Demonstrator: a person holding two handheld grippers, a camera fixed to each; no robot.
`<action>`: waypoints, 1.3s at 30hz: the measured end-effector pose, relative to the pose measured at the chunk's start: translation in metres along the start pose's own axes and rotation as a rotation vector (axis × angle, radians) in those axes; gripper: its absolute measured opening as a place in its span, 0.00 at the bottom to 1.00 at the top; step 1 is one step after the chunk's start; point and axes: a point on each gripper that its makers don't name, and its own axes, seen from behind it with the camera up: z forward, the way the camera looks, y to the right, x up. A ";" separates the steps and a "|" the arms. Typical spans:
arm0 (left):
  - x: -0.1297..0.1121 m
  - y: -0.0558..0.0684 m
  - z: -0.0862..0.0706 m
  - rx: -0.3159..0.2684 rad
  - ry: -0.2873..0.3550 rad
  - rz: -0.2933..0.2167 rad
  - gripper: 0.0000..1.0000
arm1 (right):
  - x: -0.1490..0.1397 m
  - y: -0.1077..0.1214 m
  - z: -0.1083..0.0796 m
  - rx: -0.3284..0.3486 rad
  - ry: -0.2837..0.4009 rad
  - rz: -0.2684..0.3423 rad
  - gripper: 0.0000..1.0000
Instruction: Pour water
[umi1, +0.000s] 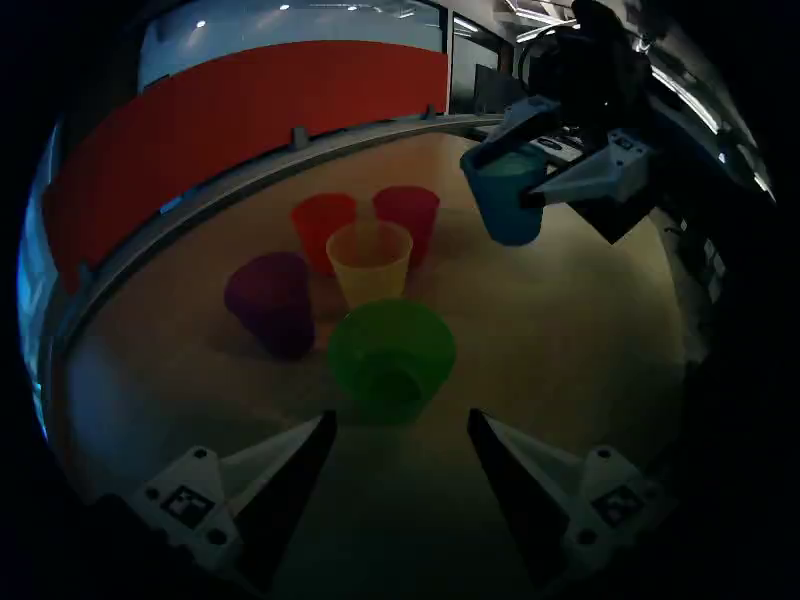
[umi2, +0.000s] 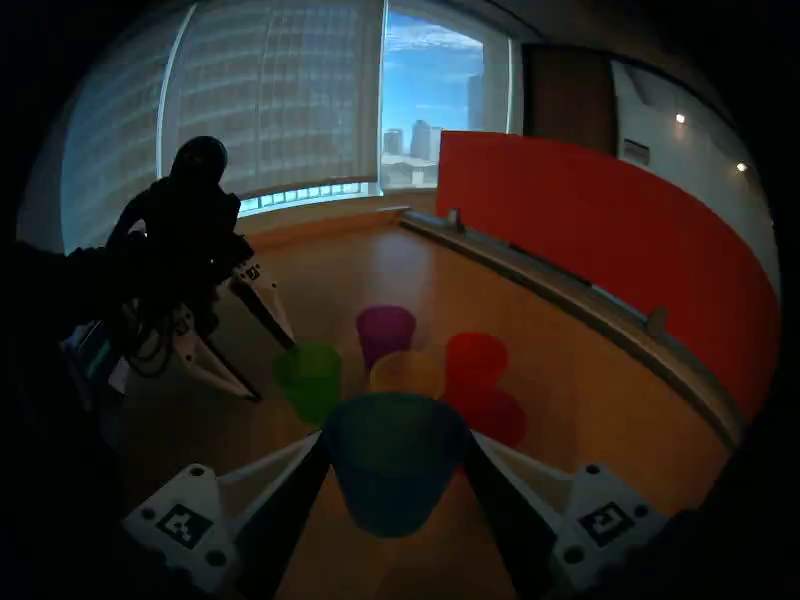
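Blue cup (umi2: 393, 470) recorded clamped between both fingers of the right hand-held gripper (umi2: 395, 440); hold taken on opposite sides of the wall, near the rim; cup upright and raised clear of the bench (umi1: 580, 330). In the left gripper view it is seen off to one side of the other cups, not over any of them. Fill level cannot be told; a pale interior is noted in that view, water possible but unconfirmed.

Left hand-held gripper (umi1: 400, 418) recorded with fingers apart, nothing held; green cup (umi1: 390, 360) stands just ahead of the tips, mouth up, untouched.

Other cups grouped close on the bench: yellow cup (umi1: 370, 262) just behind the green; purple cup (umi1: 270, 303) beside it; red cup (umi1: 323, 228) and crimson cup (umi1: 407, 220) at the back.

Handling, judged: thin plastic tumblers, light when empty, smooth, tapered, walls likely to flex under squeeze; a hold just under the rim is judged best, where the wall is stiffest and the taper resists slipping down; too hard a clamp may oval the mouth and spill. An empty receiving cup is judged easily knocked or pushed along the bench; steadying it with the free gripper may be needed. A slow tilt is advised, as the load shifts toward the lip.
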 end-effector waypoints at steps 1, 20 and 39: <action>0.001 0.001 -0.003 0.000 0.007 -0.001 0.96 | -0.004 -0.001 0.003 0.004 -0.010 0.001 0.92; 0.019 0.011 -0.046 0.039 0.126 -0.016 0.98 | -0.053 -0.017 0.037 0.058 -0.109 0.042 0.92; 0.023 0.013 -0.060 0.051 0.170 -0.047 0.98 | -0.071 -0.016 0.025 0.037 -0.118 0.045 0.93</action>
